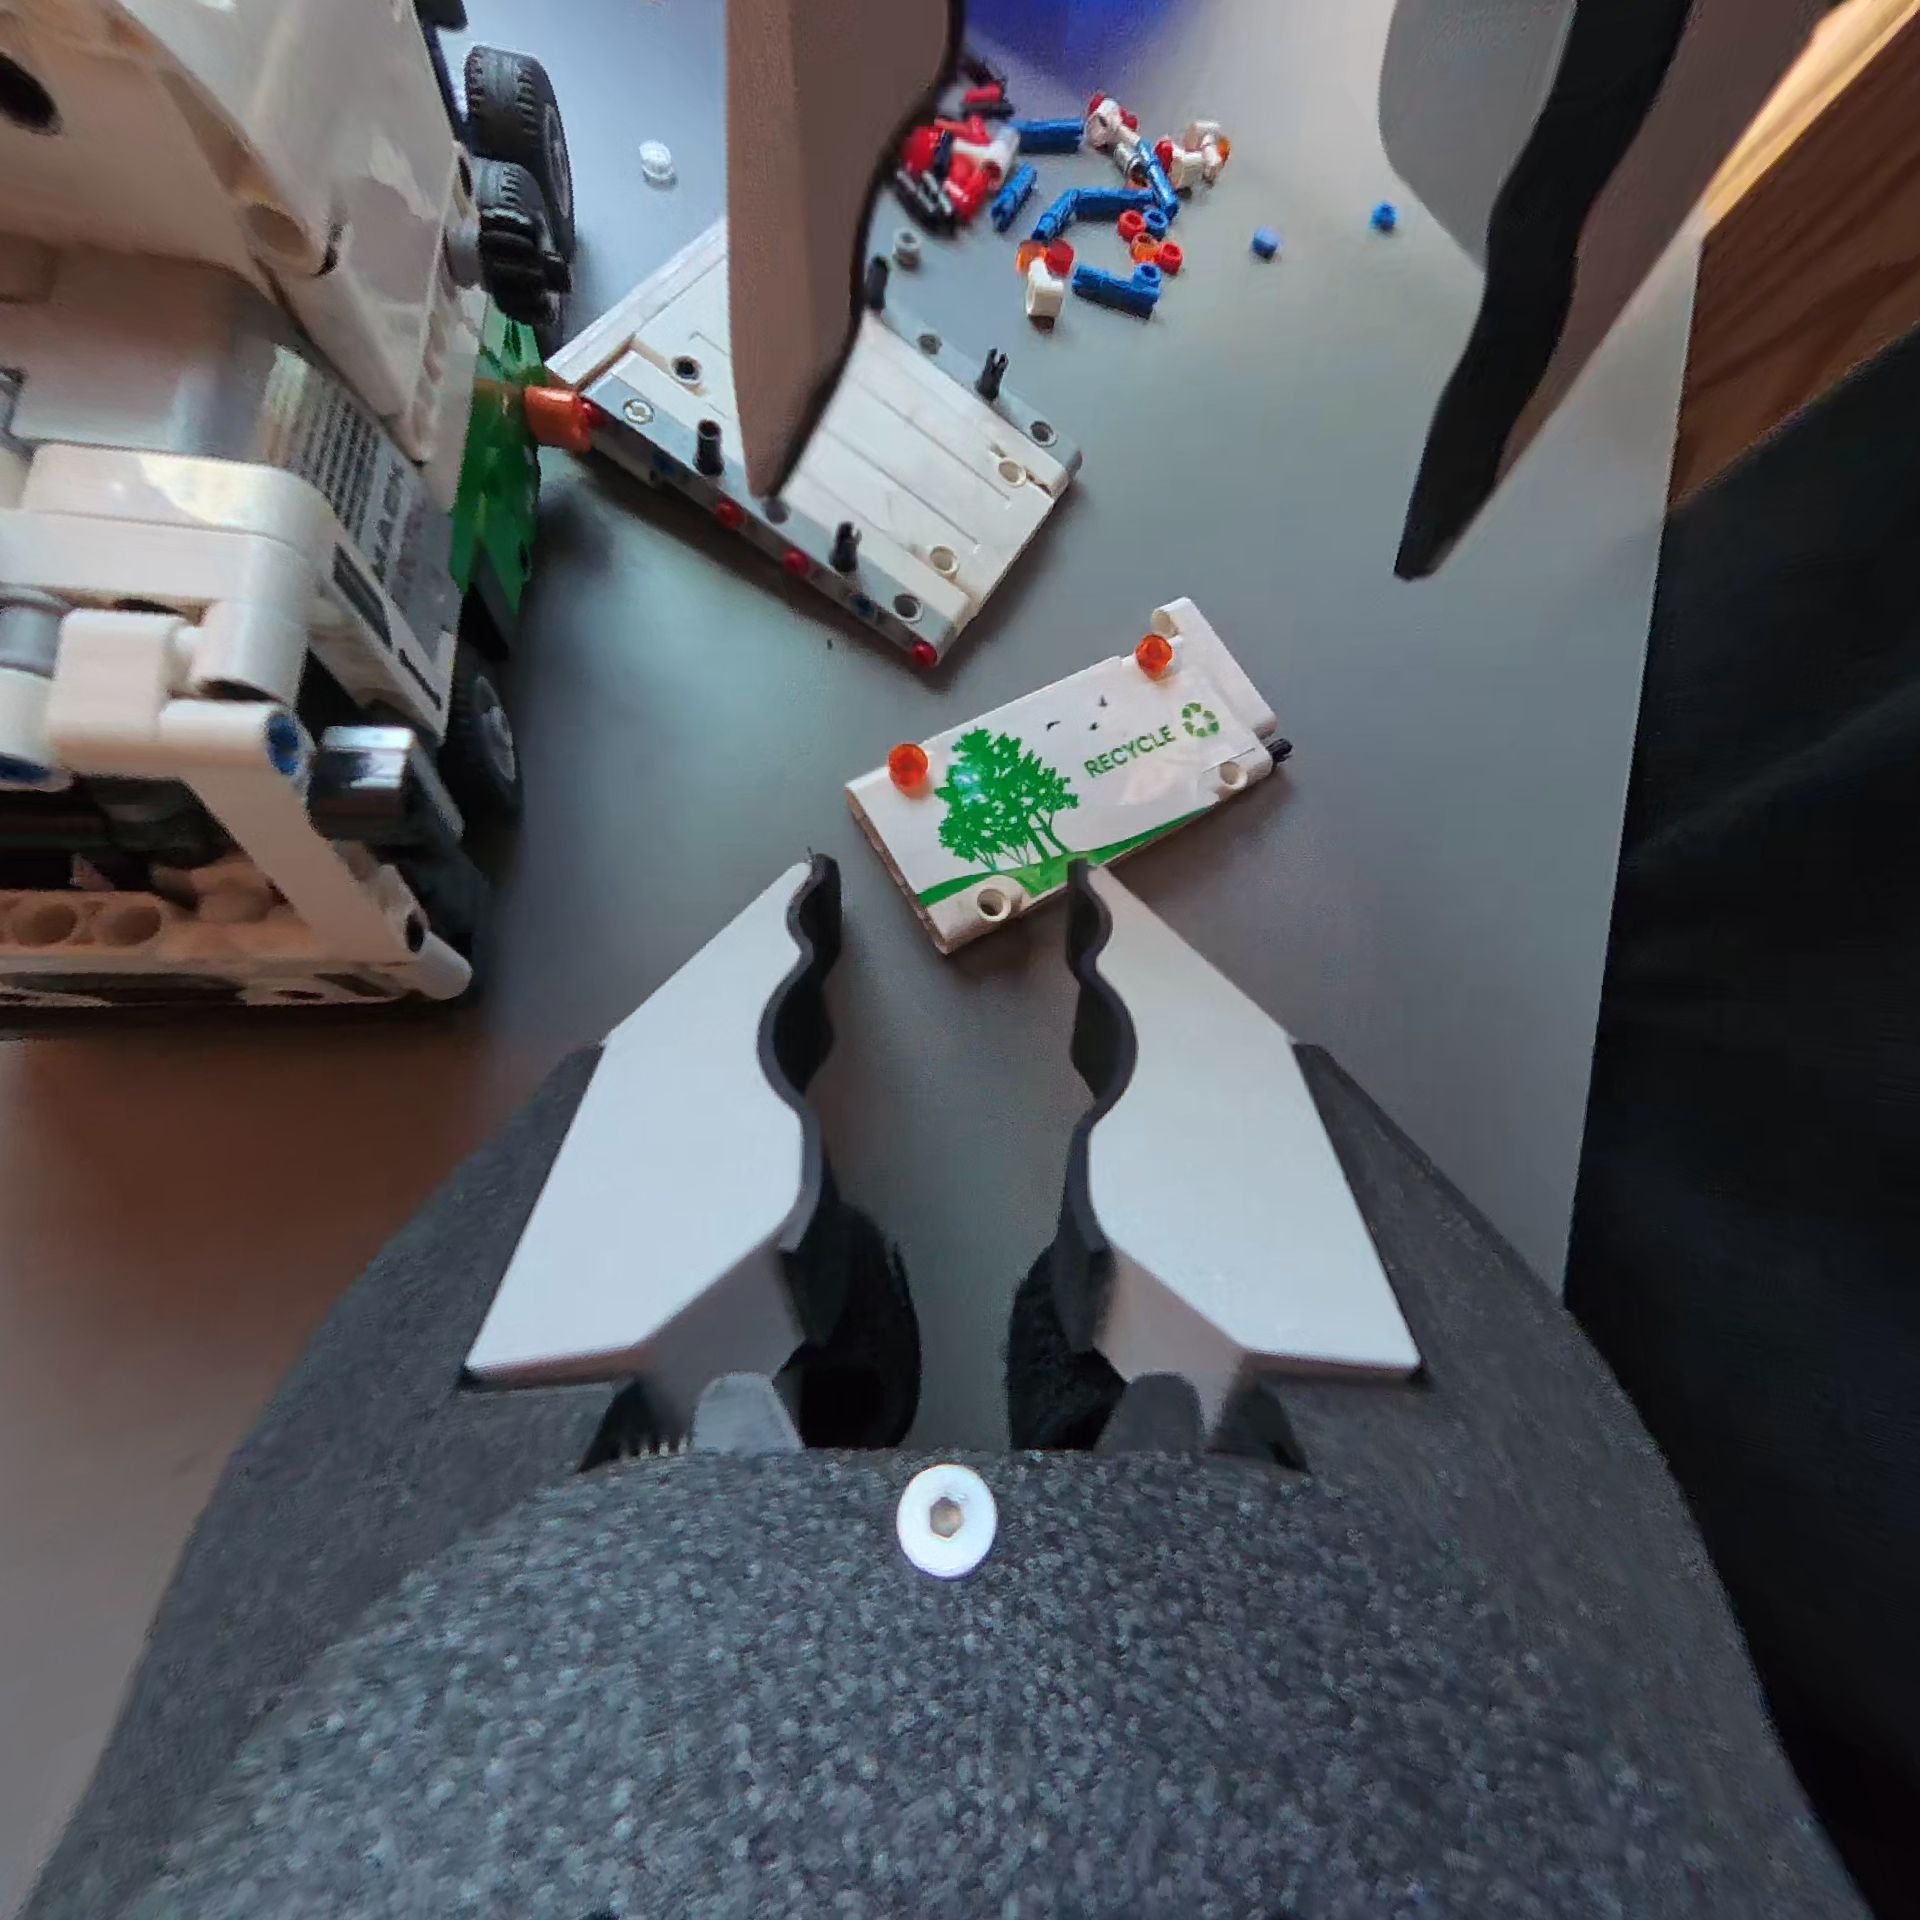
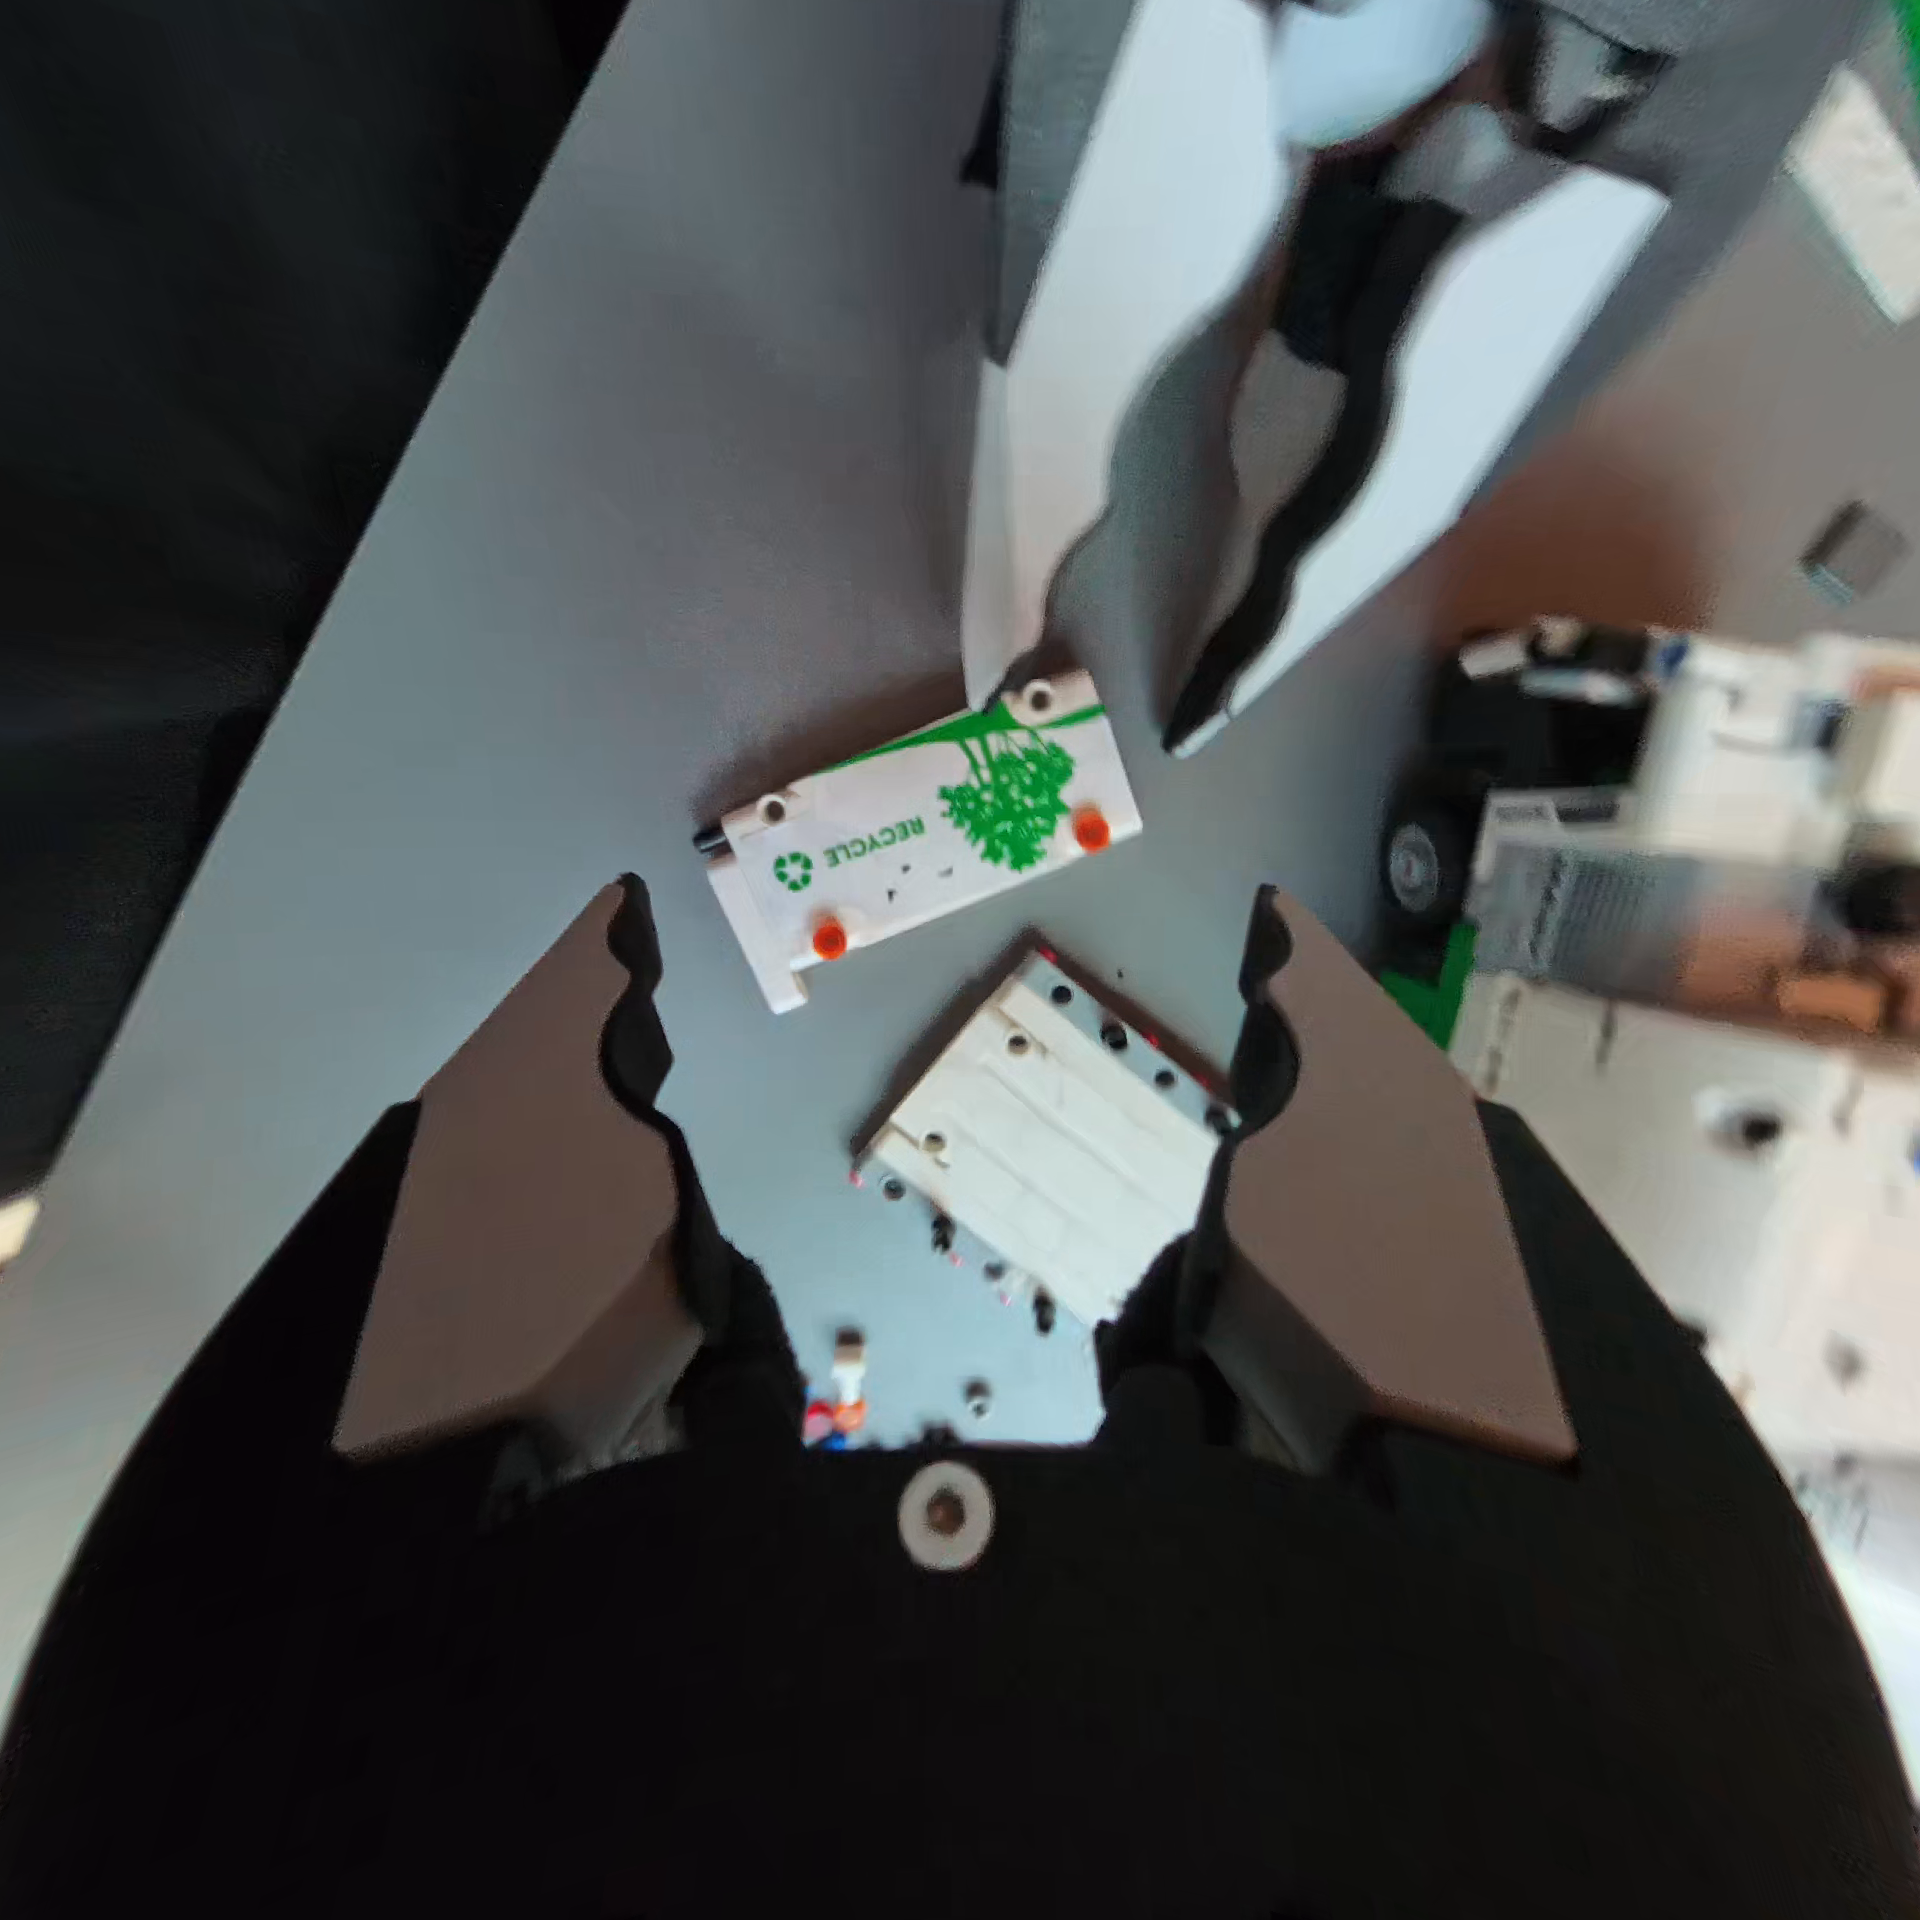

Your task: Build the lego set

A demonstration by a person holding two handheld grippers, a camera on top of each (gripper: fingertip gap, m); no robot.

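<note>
White panel point(image 1: 1060, 790): lying flat on grey table point(image 1: 1299, 520).
Left tool point(image 1: 951, 883): I'm hovering it part-open, holding nothing, beside panel.
Right tool point(image 2: 945, 894): I'm holding it wide open, bare.

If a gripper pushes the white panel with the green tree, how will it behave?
The panel lies flat on the smooth table, so it probably slides, not tips. It looks like stiff, light plastic. Its orange studs might pop off.

A smooth matte grey tabletop point(image 1: 1351, 935) is catching soft light and showing a warm brownish reflection. A brown wood-grain panel point(image 1: 1808, 270) is standing beside its edge.
</note>
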